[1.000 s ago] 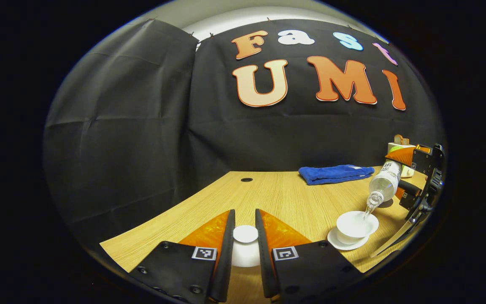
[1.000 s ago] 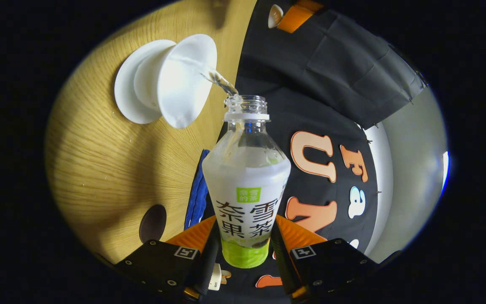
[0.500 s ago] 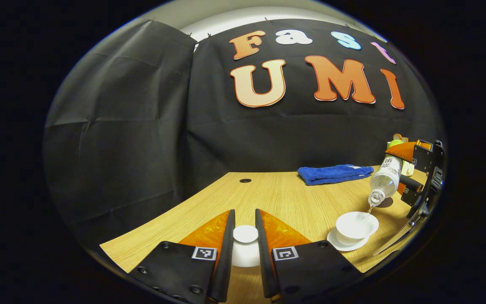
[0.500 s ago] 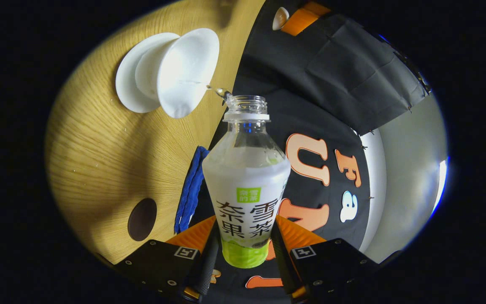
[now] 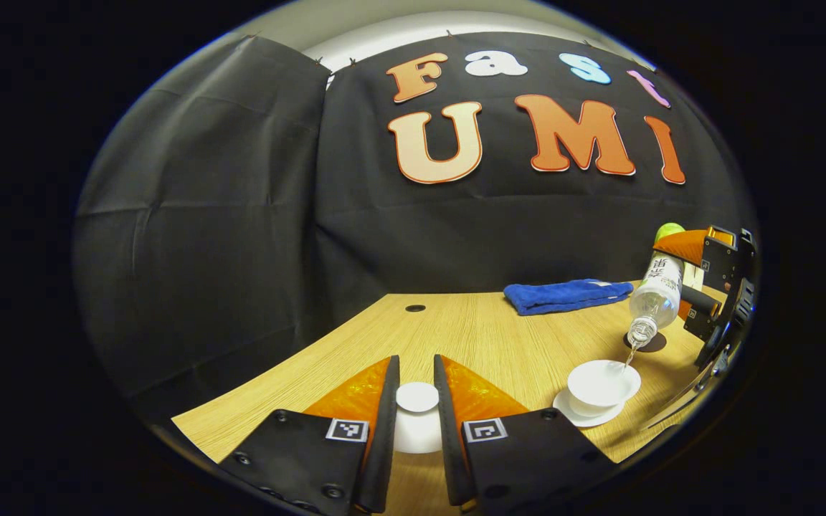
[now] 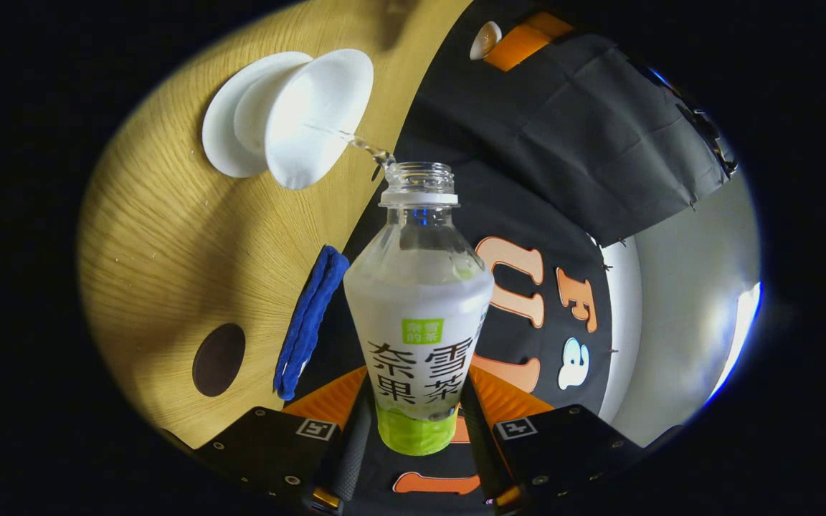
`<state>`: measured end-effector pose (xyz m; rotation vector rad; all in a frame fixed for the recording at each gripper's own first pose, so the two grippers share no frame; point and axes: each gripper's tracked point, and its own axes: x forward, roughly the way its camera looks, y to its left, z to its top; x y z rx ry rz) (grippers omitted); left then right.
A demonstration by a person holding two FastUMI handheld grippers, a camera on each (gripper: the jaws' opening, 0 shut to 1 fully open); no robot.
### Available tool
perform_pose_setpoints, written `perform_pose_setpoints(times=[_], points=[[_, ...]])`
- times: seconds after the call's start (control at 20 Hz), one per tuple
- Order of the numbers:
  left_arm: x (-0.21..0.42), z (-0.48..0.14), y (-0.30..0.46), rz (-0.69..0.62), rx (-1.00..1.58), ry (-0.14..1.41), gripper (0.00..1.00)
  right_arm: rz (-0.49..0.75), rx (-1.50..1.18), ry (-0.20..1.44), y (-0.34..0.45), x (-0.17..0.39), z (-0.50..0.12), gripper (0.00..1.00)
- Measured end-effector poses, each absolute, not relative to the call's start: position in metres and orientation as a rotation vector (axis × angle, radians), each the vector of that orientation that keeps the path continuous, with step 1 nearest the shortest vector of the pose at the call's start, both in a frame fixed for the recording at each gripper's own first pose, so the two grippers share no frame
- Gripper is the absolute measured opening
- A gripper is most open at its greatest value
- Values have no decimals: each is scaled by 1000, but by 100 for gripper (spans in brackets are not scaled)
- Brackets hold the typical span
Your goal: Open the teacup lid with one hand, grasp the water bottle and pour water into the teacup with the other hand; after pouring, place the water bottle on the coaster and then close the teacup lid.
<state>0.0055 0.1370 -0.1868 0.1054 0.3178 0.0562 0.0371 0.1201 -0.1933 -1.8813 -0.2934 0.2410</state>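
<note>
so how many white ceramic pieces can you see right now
3: the lid held between the left gripper jaws, the teacup on the table to the right, and the saucer under it.

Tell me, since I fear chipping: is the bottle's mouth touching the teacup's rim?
Apart. In the left gripper view the water bottle hangs tilted above the teacup, with a gap bridged by a thin stream of water.
</note>
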Motion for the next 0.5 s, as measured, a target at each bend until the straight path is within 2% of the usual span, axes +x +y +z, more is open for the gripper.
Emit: perform_pose_setpoints(times=[0.25, 0.3, 0.45, 0.5], points=[[5, -181, 133, 50, 112, 310, 34, 233, -1914, -322, 122, 41, -187, 66], [3, -180, 134, 49, 114, 307, 31, 228, -1920, -329, 122, 41, -185, 66], [3, -178, 132, 45, 113, 304, 34, 214, -1929, -352, 123, 41, -183, 66], [2, -178, 132, 46, 112, 305, 31, 210, -1937, -364, 124, 41, -179, 66]])
